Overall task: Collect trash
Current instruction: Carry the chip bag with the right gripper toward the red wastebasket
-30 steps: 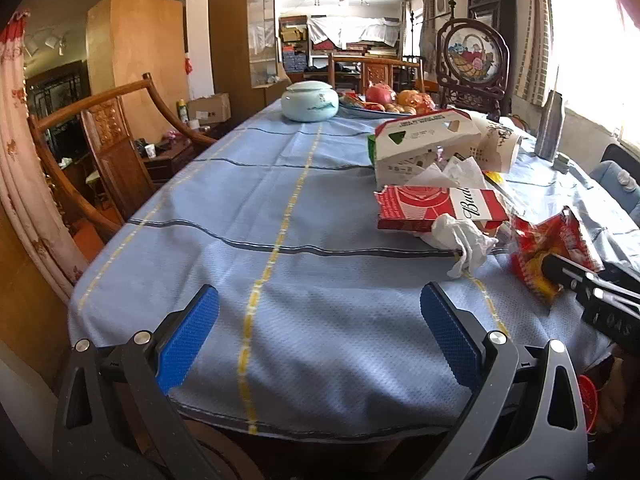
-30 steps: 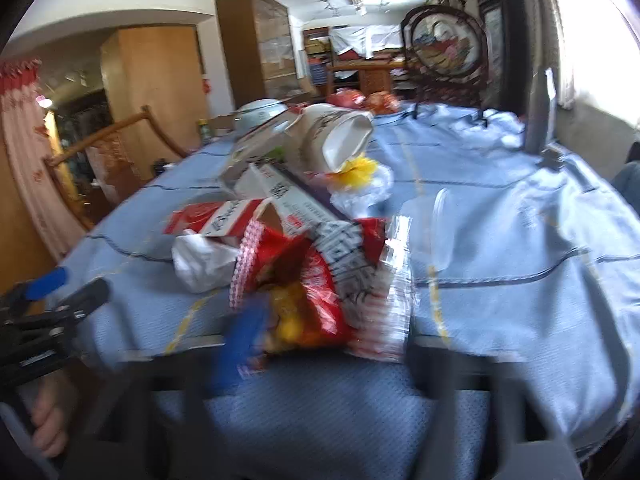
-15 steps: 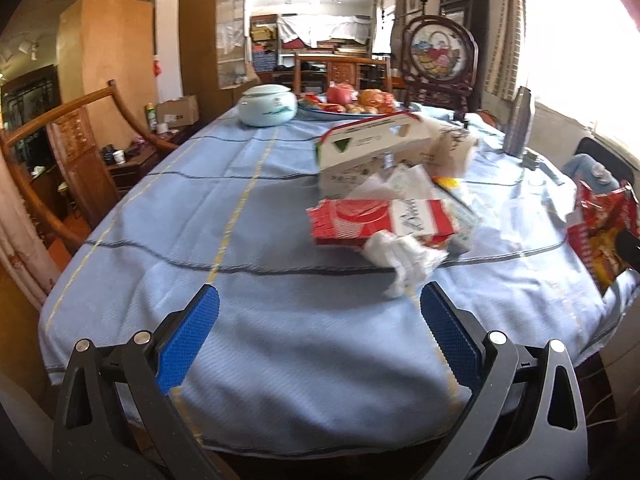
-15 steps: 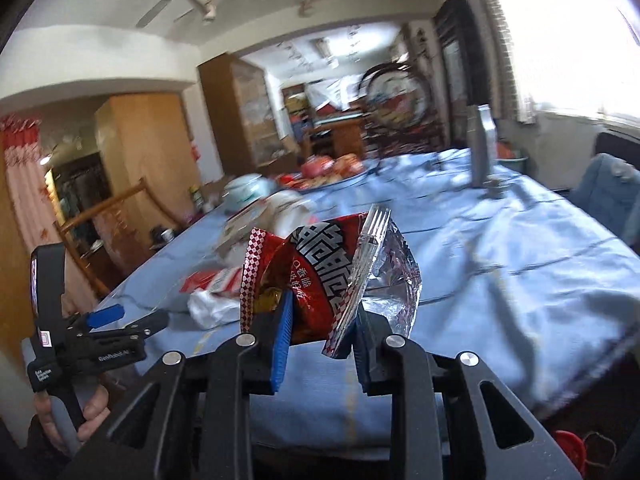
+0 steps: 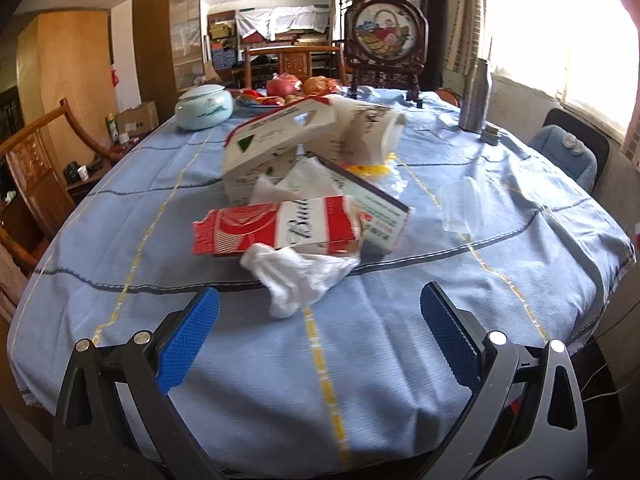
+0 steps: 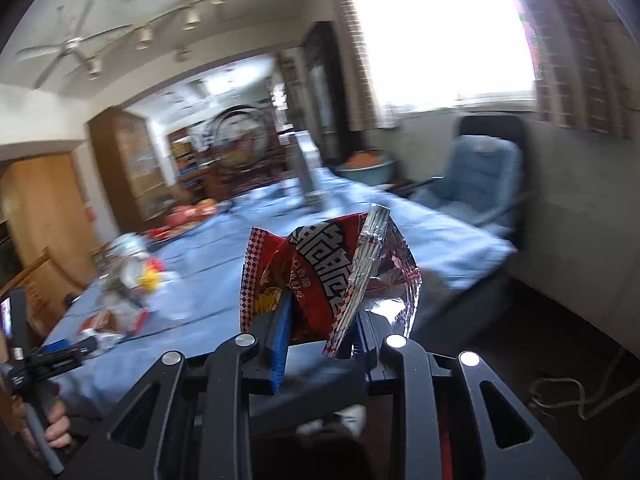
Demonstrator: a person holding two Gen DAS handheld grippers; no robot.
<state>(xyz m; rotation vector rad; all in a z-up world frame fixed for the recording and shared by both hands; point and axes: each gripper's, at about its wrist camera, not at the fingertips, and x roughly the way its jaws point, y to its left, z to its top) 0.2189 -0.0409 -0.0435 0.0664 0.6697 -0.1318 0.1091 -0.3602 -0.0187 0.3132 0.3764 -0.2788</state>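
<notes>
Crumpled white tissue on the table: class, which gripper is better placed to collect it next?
Left. The left gripper is open and empty, facing the tissue. The right gripper holds the snack bag.

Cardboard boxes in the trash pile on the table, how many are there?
3: the white carton at the back, the red box in front, the flat box between. Others may be hidden.

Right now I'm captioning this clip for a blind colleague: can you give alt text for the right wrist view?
The right gripper is clamped on a red snack bag with a foil lining, held up off a blue-clothed table. The blurred room behind shows a blue chair beneath a bright window.
</notes>
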